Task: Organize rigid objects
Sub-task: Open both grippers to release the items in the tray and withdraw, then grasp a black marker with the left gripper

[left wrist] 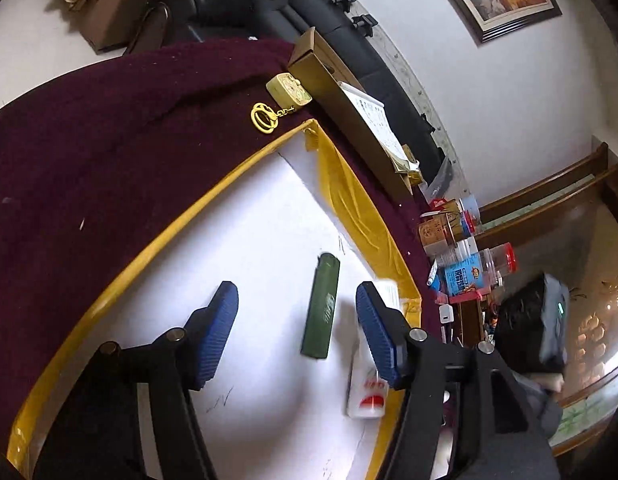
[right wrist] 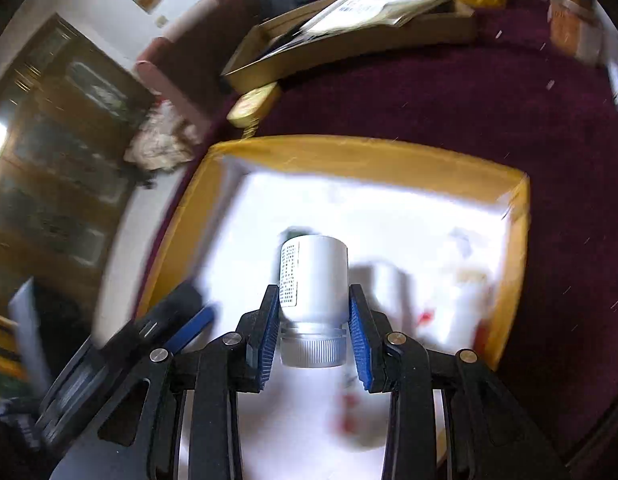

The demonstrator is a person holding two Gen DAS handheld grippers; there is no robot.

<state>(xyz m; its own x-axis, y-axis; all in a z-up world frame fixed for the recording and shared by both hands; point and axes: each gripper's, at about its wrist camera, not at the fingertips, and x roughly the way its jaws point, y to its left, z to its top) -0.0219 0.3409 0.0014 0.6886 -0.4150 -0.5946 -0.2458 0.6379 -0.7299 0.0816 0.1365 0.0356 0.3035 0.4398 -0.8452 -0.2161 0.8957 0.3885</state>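
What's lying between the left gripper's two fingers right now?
A green lighter, lying on the white sheet, untouched by either finger; left wrist view.

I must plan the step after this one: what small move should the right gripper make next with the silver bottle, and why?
Probably lower the silver bottle onto bare white tray floor and then open. The right gripper clamps it above the tray, where the green lighter already lies.
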